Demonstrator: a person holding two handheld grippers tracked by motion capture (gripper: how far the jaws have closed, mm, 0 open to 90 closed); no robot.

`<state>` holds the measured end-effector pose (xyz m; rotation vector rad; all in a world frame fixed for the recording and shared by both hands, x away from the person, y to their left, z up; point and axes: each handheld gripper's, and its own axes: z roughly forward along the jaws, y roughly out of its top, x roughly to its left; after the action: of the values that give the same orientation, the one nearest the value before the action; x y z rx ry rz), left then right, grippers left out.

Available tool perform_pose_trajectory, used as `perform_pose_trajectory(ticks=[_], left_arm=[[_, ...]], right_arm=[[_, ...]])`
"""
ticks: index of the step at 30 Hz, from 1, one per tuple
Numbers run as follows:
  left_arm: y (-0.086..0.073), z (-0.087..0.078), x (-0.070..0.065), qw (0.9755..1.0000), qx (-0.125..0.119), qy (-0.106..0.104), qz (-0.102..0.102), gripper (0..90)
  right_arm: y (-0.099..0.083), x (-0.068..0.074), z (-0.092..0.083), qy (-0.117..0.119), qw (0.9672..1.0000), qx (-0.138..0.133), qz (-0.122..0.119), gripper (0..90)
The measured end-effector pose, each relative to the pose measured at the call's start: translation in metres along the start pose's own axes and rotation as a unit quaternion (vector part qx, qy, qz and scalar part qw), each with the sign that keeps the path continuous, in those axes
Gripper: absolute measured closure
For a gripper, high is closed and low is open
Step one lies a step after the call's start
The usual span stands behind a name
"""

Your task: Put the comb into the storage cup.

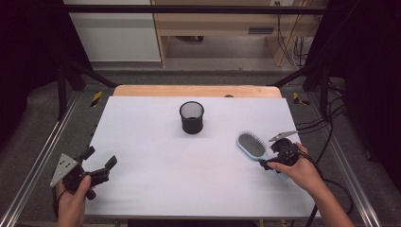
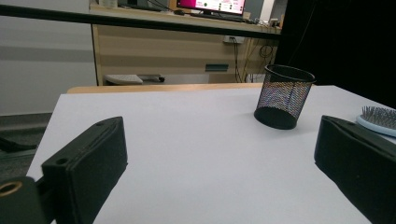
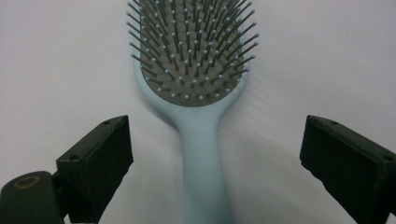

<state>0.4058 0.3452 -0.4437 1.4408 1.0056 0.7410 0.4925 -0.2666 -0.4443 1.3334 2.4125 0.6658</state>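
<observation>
White table [image 1: 156, 165]: right gripper [image 1: 273, 158] hides hairbrush [image 1: 251, 144] handle.

A black mesh cup [image 1: 192, 117] stands upright on the white table [image 1: 156, 165], a little toward the far edge and near the middle of its width. Beyond the far edge a strip of wooden board [image 1: 196, 91] shows. Behind that stands a pale wooden desk [image 2: 154, 46] with a monitor [image 2: 211, 5] on it, and cables [image 1: 288, 45] hang at its right.
</observation>
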Motion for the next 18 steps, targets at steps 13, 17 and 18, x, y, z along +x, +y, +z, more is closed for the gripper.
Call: perform_pose_trajectory(ticks=[13,17,18], left_arm=[[0.0,0.0002,-0.0001,1.0,0.001,-0.001,0.001,2.7],[0.0,0.0,0.0,1.0,0.0,-0.001,0.001,2.6],[0.0,0.0,0.0001,1.0,0.0,0.0,0.001,2.7]], right_arm=[[-0.0008,-0.0047,0.0054,0.015,0.9995,0.026,-0.003,38.8],[-0.0013,-0.0056,0.0058,0.018,0.9994,0.029,-0.005,47.0],[-0.0014,-0.0057,0.0058,0.02,0.9994,0.029,-0.005,48.3]])
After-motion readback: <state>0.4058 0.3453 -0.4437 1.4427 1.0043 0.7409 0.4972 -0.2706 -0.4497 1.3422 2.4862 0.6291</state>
